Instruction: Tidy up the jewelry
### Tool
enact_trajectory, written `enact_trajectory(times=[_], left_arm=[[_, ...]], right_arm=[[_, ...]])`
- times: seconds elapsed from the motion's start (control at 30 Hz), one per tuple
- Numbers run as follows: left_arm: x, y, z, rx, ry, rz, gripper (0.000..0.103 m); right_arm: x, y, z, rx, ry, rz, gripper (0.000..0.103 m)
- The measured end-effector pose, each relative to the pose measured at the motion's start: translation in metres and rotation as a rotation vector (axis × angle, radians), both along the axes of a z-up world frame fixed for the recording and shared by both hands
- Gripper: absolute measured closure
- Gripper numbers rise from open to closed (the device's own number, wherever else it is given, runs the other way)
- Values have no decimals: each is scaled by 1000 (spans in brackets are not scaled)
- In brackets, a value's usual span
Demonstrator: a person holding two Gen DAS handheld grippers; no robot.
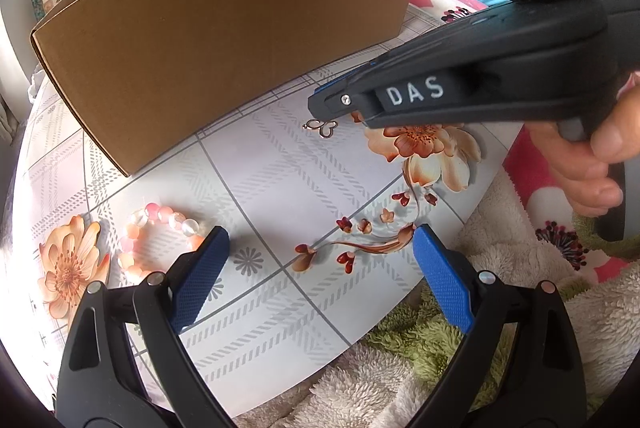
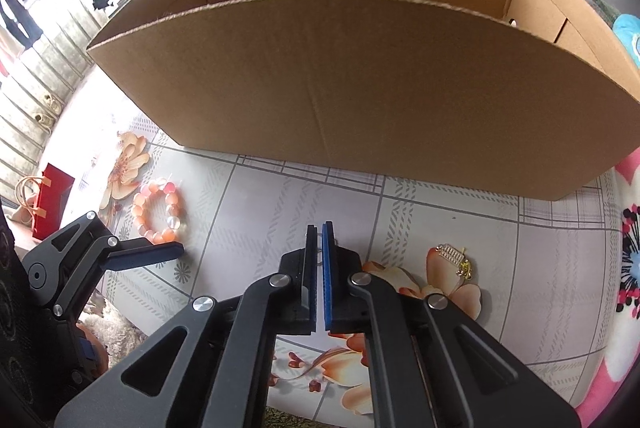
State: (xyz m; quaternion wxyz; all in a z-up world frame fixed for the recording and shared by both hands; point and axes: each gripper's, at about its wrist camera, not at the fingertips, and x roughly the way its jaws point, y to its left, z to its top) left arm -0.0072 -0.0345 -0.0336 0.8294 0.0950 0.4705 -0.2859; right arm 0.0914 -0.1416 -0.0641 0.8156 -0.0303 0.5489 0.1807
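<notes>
The left tool (image 1: 320,252) is seen spread wide, its blue pads (image 1: 200,276) held well apart above the patterned surface (image 1: 280,168), with nothing between them. A bracelet of pink and orange beads (image 1: 156,240) is laid flat on the surface just beside the left pad, near a printed orange flower. In the right wrist view the same bracelet (image 2: 160,214) is found to the left, just beyond the tip of the left tool (image 2: 160,254).

The right tool (image 2: 319,268) is seen drawn nearly together, only a thin slit being left between its blue pads (image 2: 328,276). A fine glint of something is visible in that slit, but whether a piece is gripped there cannot be told. From the left wrist view the right tool (image 1: 328,108) is seen from the side, reaching in over the surface; a small butterfly-shaped metal piece (image 1: 322,128) is seen just beneath its tip, and it cannot be told whether the piece is held by the tool or only lies under it.

A gold-coloured ornament with a barred frame (image 2: 456,258) is laid on the surface to the right of the right tool, apart from it.

An open cardboard box (image 2: 360,88) is set on the surface beyond both tools, its near wall facing them; little of its inside is shown
</notes>
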Motion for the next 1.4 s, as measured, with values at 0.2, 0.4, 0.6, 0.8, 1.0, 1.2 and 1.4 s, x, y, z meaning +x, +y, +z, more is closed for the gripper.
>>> enact_trajectory(times=[0.2,0.4,0.6,0.8,1.0,1.2,1.4], left_arm=[[2,3,0,-5,-2,8,14],[15,20,10,-82,-50,69,14],[39,14,18,-125,-76,92,35],[53,-19,12,-51,-73,37,59],[49,-46,4,68,-94,39,70],[47,-52,5,104,-93,48,78],[48,-59,5,110,-76,40,84]], right_arm=[[2,-29,15,56,-4,-56,100],[-6,-62,22,126,5,-123,91],[-23,-72,24,156,-38,-187,82],[-38,-95,23,176,-73,-241,82],[-45,-125,17,221,-82,-297,82],[-51,-140,12,240,-97,-305,82],[-46,-129,7,261,-103,-309,82]])
